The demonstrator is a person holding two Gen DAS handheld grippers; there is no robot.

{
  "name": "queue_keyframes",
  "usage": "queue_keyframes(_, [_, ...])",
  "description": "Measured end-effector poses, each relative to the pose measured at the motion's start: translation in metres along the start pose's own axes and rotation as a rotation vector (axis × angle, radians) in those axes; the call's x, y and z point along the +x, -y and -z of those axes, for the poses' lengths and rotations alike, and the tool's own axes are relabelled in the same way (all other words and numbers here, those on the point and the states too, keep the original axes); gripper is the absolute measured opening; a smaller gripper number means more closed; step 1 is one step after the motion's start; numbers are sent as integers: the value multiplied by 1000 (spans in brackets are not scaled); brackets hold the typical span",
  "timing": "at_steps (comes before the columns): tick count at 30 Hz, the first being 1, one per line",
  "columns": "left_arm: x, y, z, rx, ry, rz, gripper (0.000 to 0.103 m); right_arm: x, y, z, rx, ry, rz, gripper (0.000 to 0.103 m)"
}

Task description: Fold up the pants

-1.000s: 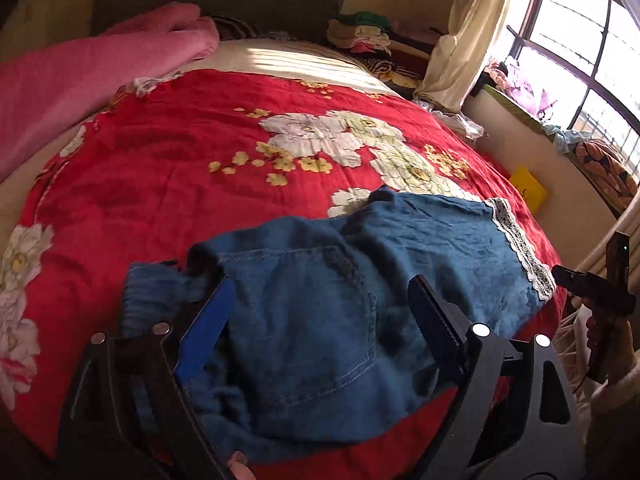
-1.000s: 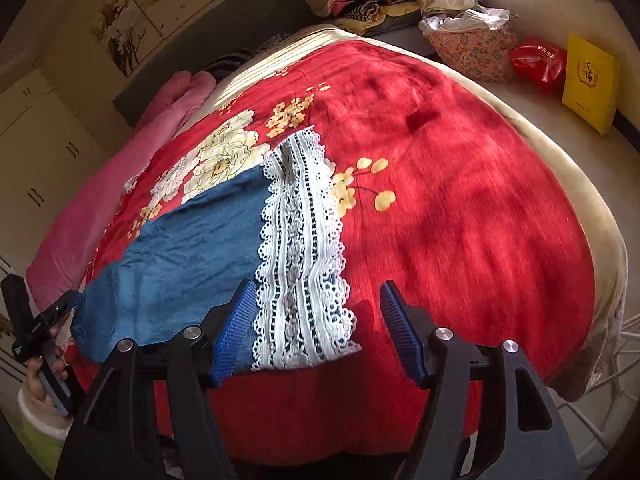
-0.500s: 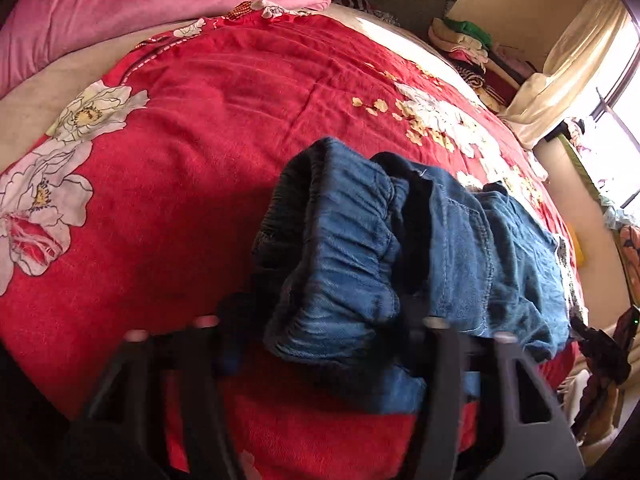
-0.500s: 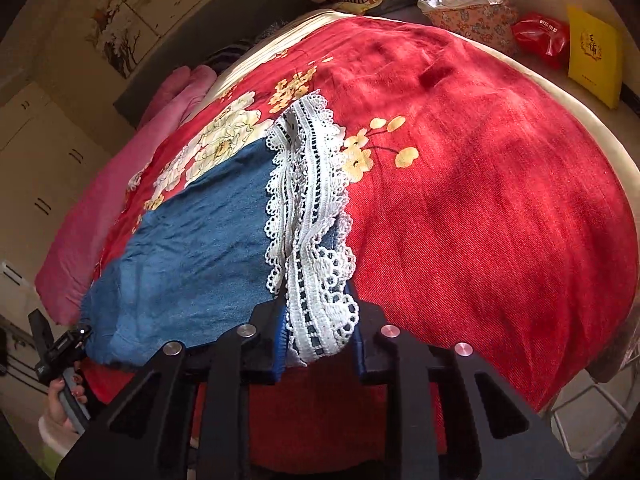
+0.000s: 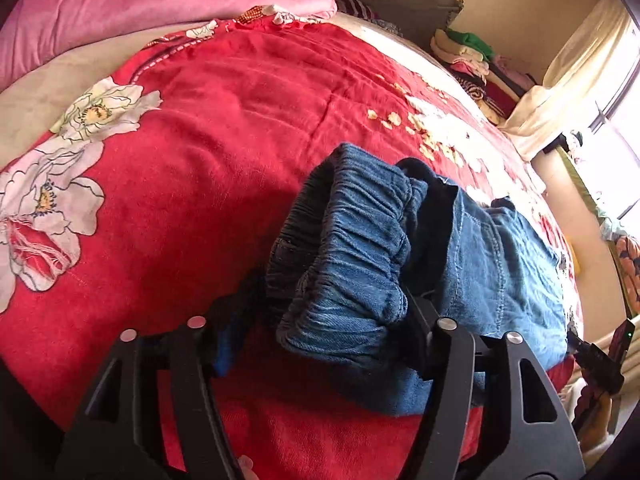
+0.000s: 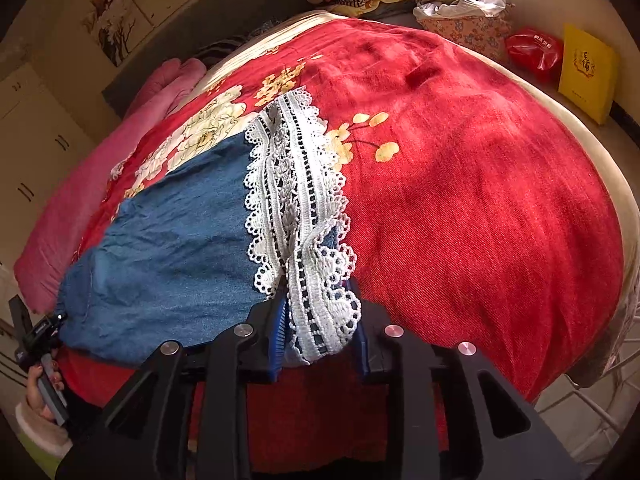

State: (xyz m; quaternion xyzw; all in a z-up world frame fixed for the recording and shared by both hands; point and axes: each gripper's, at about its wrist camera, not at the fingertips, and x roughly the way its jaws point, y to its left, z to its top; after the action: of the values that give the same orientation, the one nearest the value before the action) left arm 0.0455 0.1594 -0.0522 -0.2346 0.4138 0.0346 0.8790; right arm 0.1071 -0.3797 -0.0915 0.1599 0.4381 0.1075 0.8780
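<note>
Blue denim pants (image 5: 500,264) lie on a red floral bedspread (image 5: 224,128). In the left wrist view my left gripper (image 5: 320,320) is shut on the bunched elastic waistband (image 5: 352,248), lifting it a little off the bed. In the right wrist view the pant leg (image 6: 172,240) ends in a white lace hem (image 6: 296,200). My right gripper (image 6: 320,340) is shut on the near end of that lace hem at the bed's front edge.
A pink blanket (image 5: 120,4) lies along the bed's far left side. Folded clothes (image 5: 468,52) are stacked past the bed. A red bag (image 6: 536,52) and yellow box (image 6: 588,72) stand on the floor at right. The other hand and gripper (image 6: 36,344) show at lower left.
Both grippers closed in from open: the left onto the waistband, the right onto the lace hem. The waistband has bunched up and risen slightly since half a second ago.
</note>
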Motion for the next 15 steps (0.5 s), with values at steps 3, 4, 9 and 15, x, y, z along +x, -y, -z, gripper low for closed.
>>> queue_keyframes(3, [-25, 2, 1, 2, 38, 27, 78, -22, 3, -3, 17, 53, 1, 39])
queue_keyframes(4, [-35, 3, 1, 12, 58, 17, 78, -31, 3, -4, 11, 76, 10, 40])
queue_keyframes(9, [-78, 35, -4, 126, 171, -19, 84, -63, -13, -6, -61, 144, 11, 41])
queue_keyframes(15, [-45, 117, -8, 293, 112, 107, 88, -48, -63, 1, -191, 116, -56, 49])
